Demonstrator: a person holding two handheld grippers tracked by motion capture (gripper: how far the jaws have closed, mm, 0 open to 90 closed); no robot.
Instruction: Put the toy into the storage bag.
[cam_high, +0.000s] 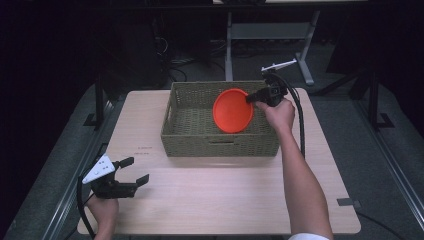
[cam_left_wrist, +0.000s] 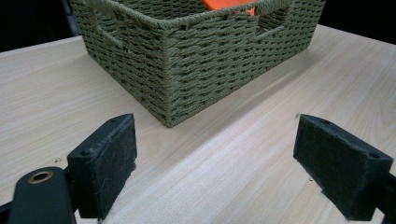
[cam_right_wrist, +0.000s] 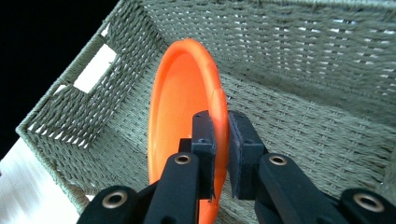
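Black felt-faced pads of the right gripper (cam_right_wrist: 221, 154) are pinched tight on the rim of a round orange plastic plate (cam_right_wrist: 180, 116), one pad on its hollow face and one on its back. From the pinch outward, the plate stands on edge rather than flat: in the right gripper view its disc runs away from the jaws toward the far wall of the basket, with the concave face turned to the left. In the high view the plate (cam_high: 232, 110) is tilted up inside the right half of a rectangular woven olive-green wicker basket (cam_high: 190, 135), its face turned toward the near left, its top edge above the basket's rim, and the right gripper (cam_high: 251, 98) grips it at the upper right edge. The basket sits at the far middle of a light wooden table (cam_high: 225, 200), long side running left to right.

At the near left corner of the table, the left gripper (cam_high: 134, 170) hangs just above the wood with its jaws spread wide and nothing between them; its pads (cam_left_wrist: 109, 158) point toward the basket's near corner (cam_left_wrist: 187, 70), well apart from it.
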